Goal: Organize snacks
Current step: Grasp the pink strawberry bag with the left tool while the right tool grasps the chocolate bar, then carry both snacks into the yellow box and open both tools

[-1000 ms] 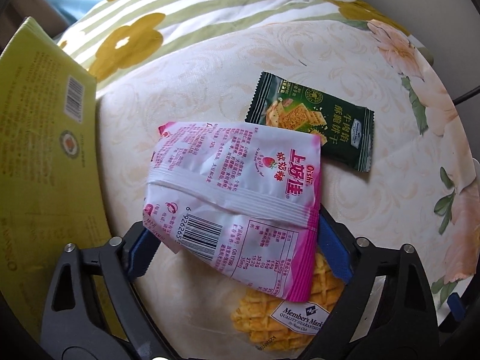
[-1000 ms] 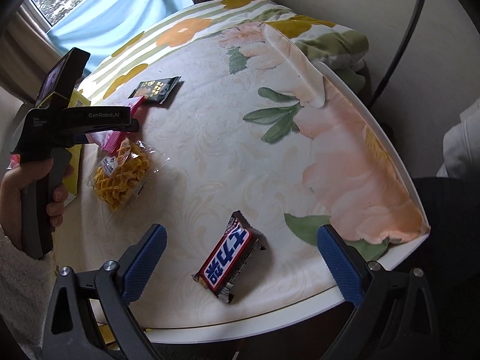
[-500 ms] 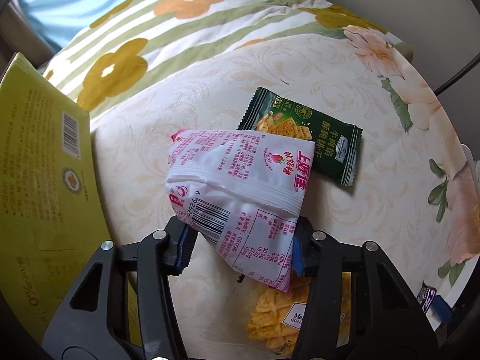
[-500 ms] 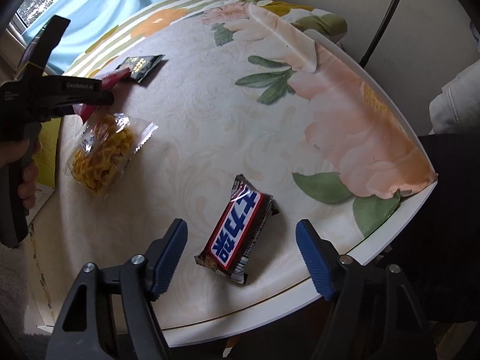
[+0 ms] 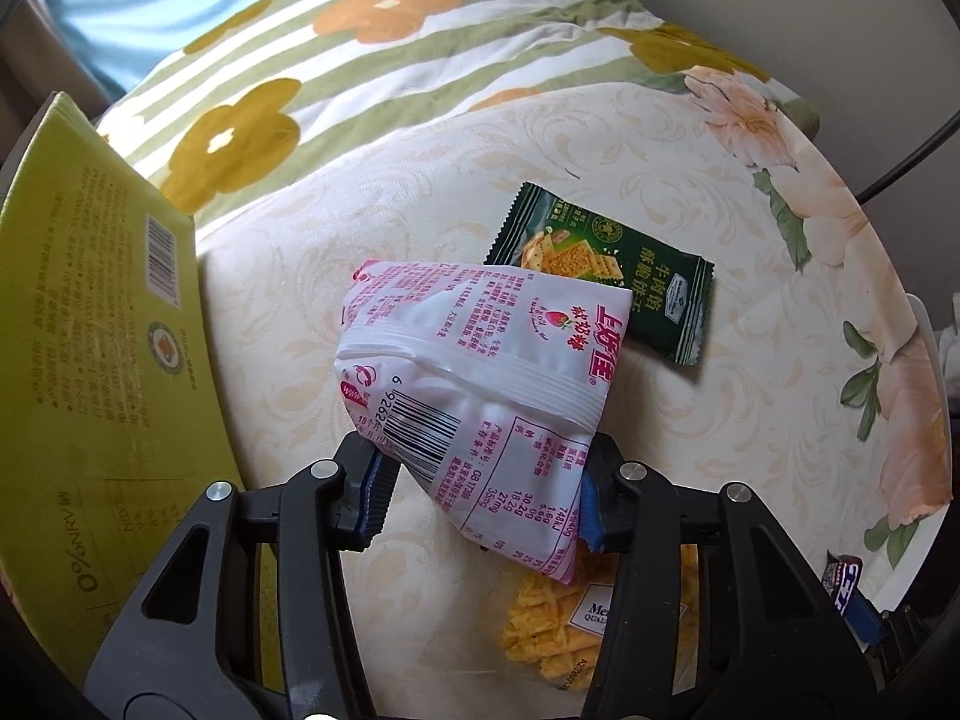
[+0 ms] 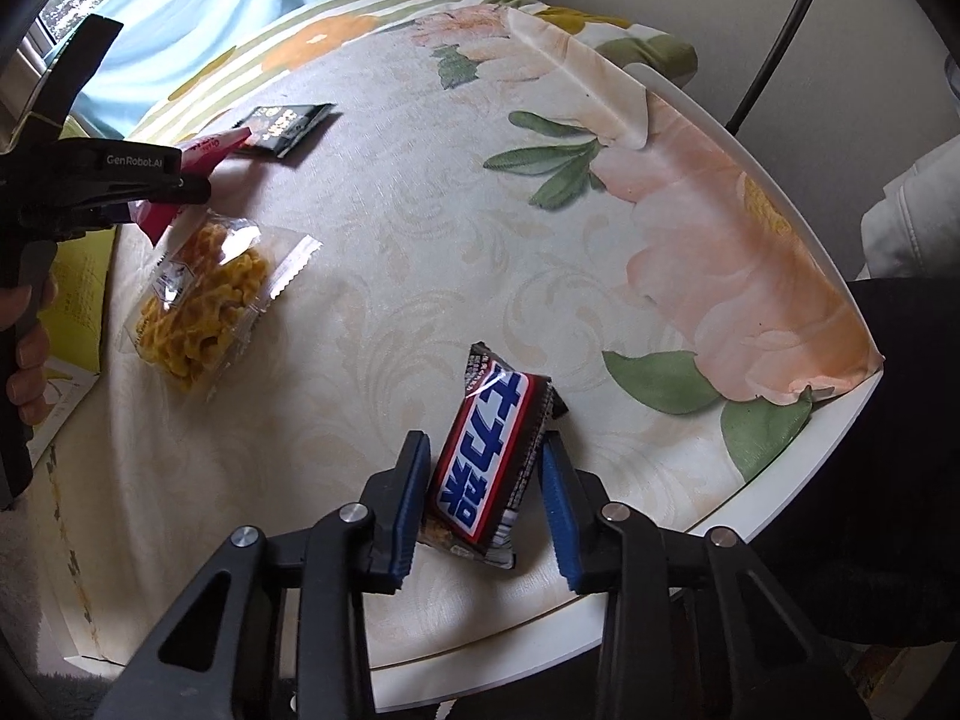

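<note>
Gripping pink packet (image 5: 480,384), left tool (image 5: 480,492), right tool (image 6: 486,498) clamping chocolate bar (image 6: 486,456), waffle bag (image 6: 204,294) between.

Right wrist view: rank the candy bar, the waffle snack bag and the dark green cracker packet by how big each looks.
1. Candy bar and waffle snack bag: look alike; the bar sits nearest, between the right claw pads.
2. Dark green cracker packet: smallest, but farthest away.

I get soft daylight from the window (image 6: 72,6) at upper left, bright enough on the desk (image 6: 420,240). Shadows stay faint. Both fisheye views bend hard at the dark rims; the centre reads sharp, with slight glare on wrappers.
</note>
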{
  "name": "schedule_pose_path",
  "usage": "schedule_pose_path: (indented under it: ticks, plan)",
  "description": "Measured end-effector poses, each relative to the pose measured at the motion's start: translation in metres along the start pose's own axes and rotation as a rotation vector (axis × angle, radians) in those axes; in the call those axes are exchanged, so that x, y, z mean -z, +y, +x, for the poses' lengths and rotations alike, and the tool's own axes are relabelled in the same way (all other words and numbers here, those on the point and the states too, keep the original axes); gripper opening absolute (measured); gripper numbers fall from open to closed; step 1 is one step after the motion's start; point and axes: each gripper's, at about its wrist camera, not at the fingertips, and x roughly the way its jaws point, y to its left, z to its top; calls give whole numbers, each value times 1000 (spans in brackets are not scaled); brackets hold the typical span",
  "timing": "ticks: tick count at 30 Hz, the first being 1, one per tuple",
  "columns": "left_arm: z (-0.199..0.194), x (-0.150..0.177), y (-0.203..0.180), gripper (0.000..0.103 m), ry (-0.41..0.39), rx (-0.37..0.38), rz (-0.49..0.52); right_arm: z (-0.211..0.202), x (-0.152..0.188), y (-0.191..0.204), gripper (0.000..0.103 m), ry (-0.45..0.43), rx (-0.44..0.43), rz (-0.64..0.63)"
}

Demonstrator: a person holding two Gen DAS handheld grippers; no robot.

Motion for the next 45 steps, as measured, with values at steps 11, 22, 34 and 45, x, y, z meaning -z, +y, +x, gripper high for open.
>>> schedule_pose_path:
  ticks: [11, 22, 34, 45]
  plan:
    - [-56, 0, -8, 44, -80, 7, -62, -30, -33, -2, 31, -97, -65, -73]
    - [-154, 1, -3, 44, -236, -30, -210, -80, -93, 12, 29, -199, -183, -320]
    - [-217, 54, 86, 44, -314, -139, -478, -123, -158, 94, 29, -271, -383, -552]
    - [-223, 113, 215, 44, -286, -229, -637, -138, -140, 238, 29, -283, -526, -721]
